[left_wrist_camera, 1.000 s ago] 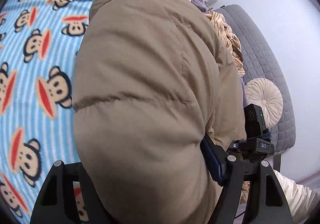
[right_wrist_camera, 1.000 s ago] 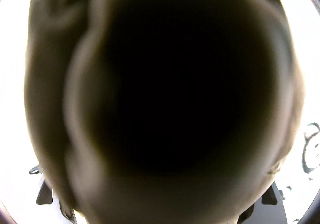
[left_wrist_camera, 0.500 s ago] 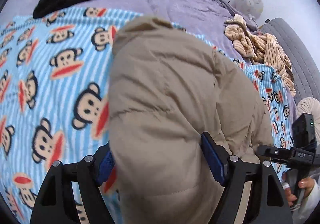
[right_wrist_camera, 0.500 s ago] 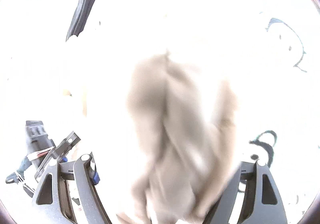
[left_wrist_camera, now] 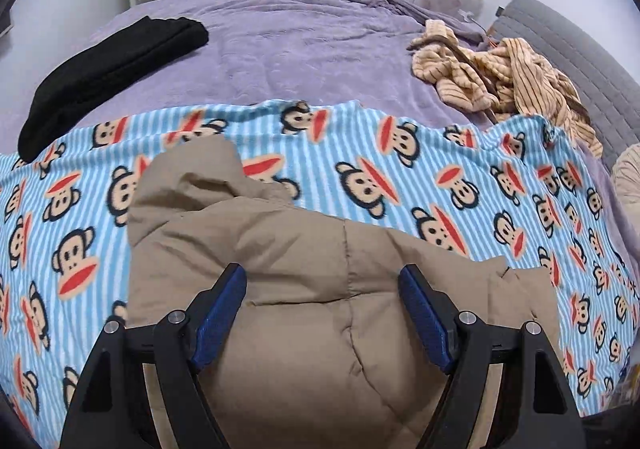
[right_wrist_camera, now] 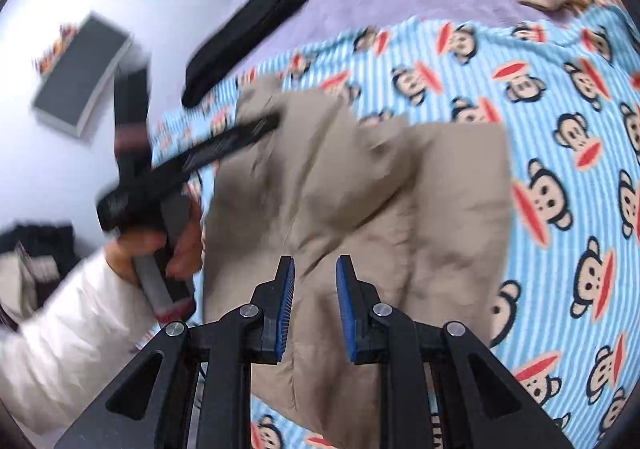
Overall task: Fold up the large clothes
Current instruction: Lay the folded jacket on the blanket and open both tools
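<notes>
A tan puffy jacket (left_wrist_camera: 288,261) lies folded in a bundle on the blue striped monkey-print blanket (left_wrist_camera: 400,153). My left gripper (left_wrist_camera: 322,281) hangs just above it, jaws wide open, holding nothing. In the right wrist view the jacket (right_wrist_camera: 360,185) fills the centre. My right gripper (right_wrist_camera: 315,269) is above its near part, jaws partly open with a narrow gap and nothing between them. The left gripper also shows in the right wrist view (right_wrist_camera: 272,119), blurred, held in a hand at the jacket's left edge.
A folded black garment (left_wrist_camera: 108,69) lies at the far left on the purple bedspread (left_wrist_camera: 300,45). A crumpled tan striped garment (left_wrist_camera: 504,77) lies far right by the grey headboard (left_wrist_camera: 580,49). A grey box (right_wrist_camera: 80,73) sits on the floor left of the bed.
Both grippers have let go of the jacket and pulled back. The jacket has dropped from hanging in front of the cameras onto the blanket, and the left jaws have opened wide.
</notes>
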